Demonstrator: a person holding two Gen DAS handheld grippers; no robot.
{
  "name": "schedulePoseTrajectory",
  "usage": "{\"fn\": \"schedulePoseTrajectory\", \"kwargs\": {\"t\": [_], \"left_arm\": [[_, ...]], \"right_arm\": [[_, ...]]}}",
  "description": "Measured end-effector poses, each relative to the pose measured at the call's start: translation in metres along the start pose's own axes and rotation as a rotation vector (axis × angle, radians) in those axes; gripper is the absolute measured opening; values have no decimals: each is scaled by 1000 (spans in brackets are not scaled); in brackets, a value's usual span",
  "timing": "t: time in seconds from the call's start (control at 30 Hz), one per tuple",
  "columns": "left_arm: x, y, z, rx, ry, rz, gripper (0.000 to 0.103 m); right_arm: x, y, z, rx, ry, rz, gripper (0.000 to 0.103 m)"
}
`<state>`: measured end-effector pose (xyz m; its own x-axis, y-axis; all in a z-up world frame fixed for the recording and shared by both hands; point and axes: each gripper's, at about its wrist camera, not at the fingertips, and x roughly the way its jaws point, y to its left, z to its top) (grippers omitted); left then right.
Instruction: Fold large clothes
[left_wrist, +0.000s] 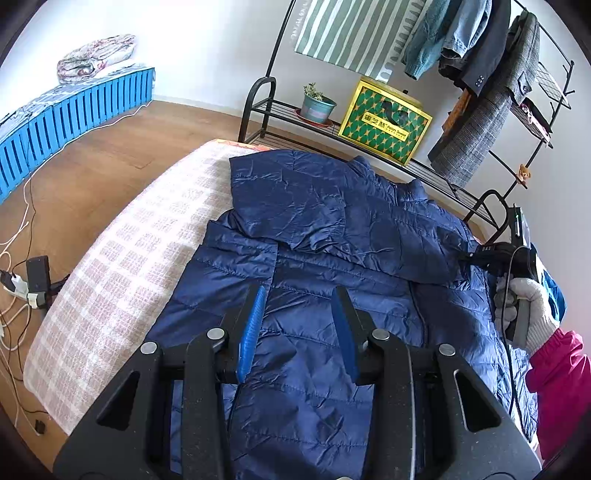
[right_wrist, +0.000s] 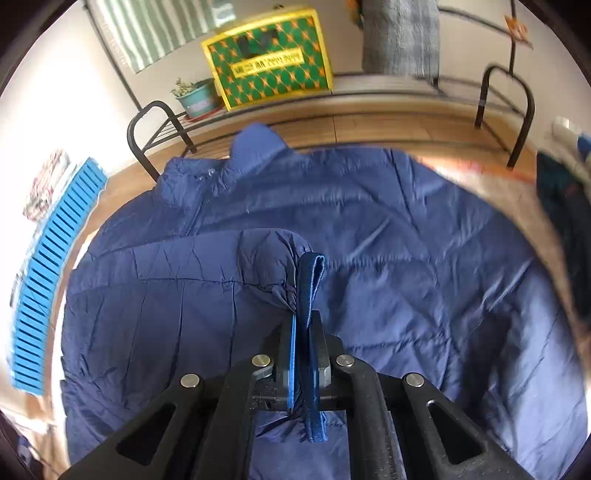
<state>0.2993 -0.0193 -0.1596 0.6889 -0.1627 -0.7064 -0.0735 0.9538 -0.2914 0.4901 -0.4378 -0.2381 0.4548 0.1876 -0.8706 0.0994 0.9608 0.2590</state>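
Navy quilted jacket (left_wrist: 332, 229): spread on the checked bed cover (left_wrist: 140, 240), 1 sleeve folded across.
Remaining: other sleeve, body folds.
Right gripper (right_wrist: 303, 332): clamped on sleeve cuff (right_wrist: 308, 280).
Left gripper (left_wrist: 300, 325): apart, empty.

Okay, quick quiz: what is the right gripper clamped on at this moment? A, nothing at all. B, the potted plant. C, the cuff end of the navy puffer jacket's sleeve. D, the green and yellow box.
C: in the right wrist view the right gripper is shut on the cuff of the navy puffer jacket, the sleeve bunching just beyond its tips.
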Motion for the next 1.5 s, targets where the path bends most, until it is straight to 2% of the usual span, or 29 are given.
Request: {"fn": "schedulePoseTrajectory", "kwargs": {"t": [0.1,0.23,0.33,0.47,0.53,0.67,0.73,0.77,0.87,0.93,1.17,1.23,1.3,1.4,1.5], "left_arm": [[1,-5,1,8,4,-5,38],[-2,-14,1,39,-10,6,38],[-6,-22,2,61,-36,2,38],[-16,-38,0,114,-94,-18,38],[-21,-49,-2,149,-113,-30,38],[-33,-71,-9,210,-120,-80,38],[-38,-84,-14,242,-122,-92,38],[-41,-91,-16,261,-110,-110,38],[-47,-106,-25,286,-86,-141,38],[-52,-116,-31,305,-80,-159,38],[-63,-147,-47,356,-63,-217,38],[-62,-155,-53,372,-49,-230,38],[-58,-163,-59,392,-36,-238,38],[-50,-175,-68,422,-7,-242,38],[-44,-183,-75,438,25,-264,38]], "right_arm": [[13,0,-2,-45,18,-93,7],[10,-1,-2,-51,-1,-116,30],[-8,3,-7,-89,-38,-114,40],[-57,8,-27,-144,-107,-75,48],[-82,8,-35,-165,-143,-49,56],[-135,-1,-66,-192,-250,-29,64],[-162,-8,-85,-214,-294,-34,80],[-176,-14,-95,-225,-309,-45,83],[-212,-32,-121,-233,-325,-86,84],[-232,-53,-135,-200,-304,-112,85],[-290,-166,-215,7,-278,-226,83],[-298,-204,-240,92,-246,-250,71],[-301,-238,-260,158,-211,-298,64],[-301,-282,-286,253,-174,-358,61],[-293,-325,-304,411,-147,-311,57]]}}
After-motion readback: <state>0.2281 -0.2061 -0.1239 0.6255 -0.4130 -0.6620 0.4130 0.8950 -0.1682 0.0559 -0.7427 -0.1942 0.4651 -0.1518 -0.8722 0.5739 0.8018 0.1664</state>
